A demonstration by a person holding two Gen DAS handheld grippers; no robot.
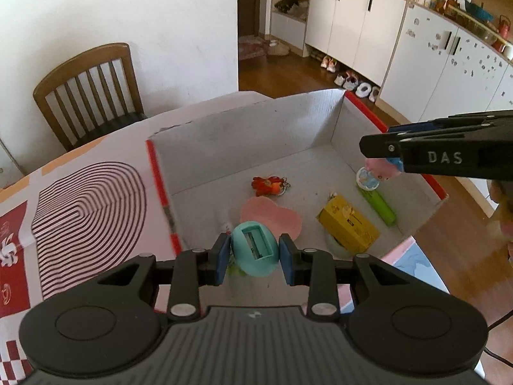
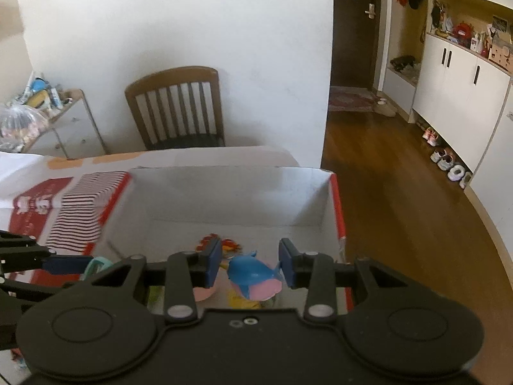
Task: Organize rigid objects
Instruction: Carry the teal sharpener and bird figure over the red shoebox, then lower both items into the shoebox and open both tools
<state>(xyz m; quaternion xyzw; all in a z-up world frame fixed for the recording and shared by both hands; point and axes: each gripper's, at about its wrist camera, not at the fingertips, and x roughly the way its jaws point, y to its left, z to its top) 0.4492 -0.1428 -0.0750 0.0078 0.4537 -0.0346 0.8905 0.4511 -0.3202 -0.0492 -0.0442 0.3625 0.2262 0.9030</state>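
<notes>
Both hands are over the cardboard box (image 1: 256, 134) on the desk rn. Left gripper (image 1: 255, 252) fingers pinching a teal egg-shaped sharpener (image 1: 255, 248) above the box's near-left corner, right gripper (image 2: 250, 264) fingers clamped on a blue-and-pink whale toy (image 2: 253, 276) by the box's right wall. Risk imo: that egg is smooth and round, could squirt out sideways and land outside the box's left wall. Dropping the whale could also knock the yellow carton (image 1: 349, 226) or green tube (image 1: 378, 205).

Both wrist cams close, angled down into shared cardboard box (image 1: 243, 141).
</notes>
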